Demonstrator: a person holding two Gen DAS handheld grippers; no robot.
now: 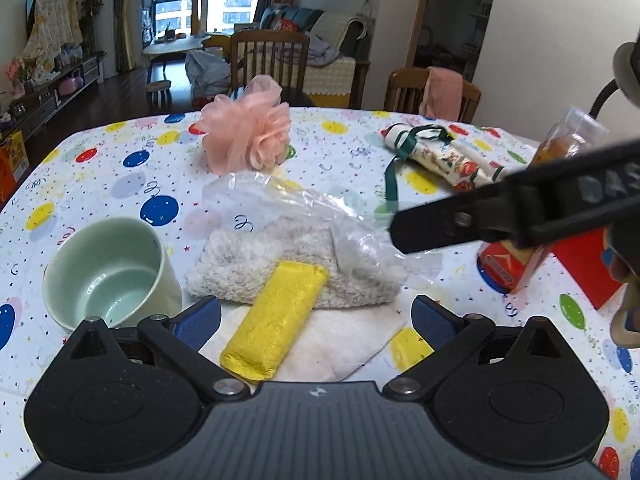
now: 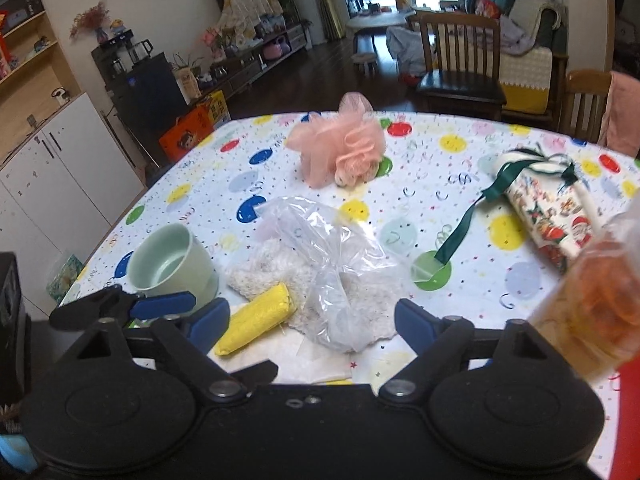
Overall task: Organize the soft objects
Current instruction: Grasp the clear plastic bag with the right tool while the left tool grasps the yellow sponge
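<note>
- Nearest of all, the left gripper (image 1: 316, 316) hangs with its blue jaws spread and empty, straddling the yellow sponge (image 1: 276, 320) without touching it.
- That sponge lies slantwise, its near end on a white napkin (image 1: 344, 344), its far end propped on a fluffy grey cloth (image 1: 256, 264).
- The right gripper (image 2: 312, 322) also stands wide and empty, the clear plastic bag (image 2: 332, 264) lying just beyond its tips over the cloth.
- To do this step well, I'd say, one gripper should come down squarely across the sponge's short width and close gently — it will squash rather than slip.
- The bag drapes loosely over the cloth, so lifting either one may drag the other; take the top thing first.
- Left of the pile, a pale green cup (image 1: 108, 272) stands just beside the cloth — a careless sideways swing could knock it.
- On the right stands a clear container with something orange inside (image 1: 560, 148), blurred here, possibly a snack tub; it crowds the right gripper's side.
- Farther back there is open tablecloth (image 1: 120, 184) for setting things down, between the pile and the pink bath pouf (image 1: 248, 132).
- A printed fabric roll (image 2: 548, 208) with a green ribbon lies well apart at the far right.
</note>
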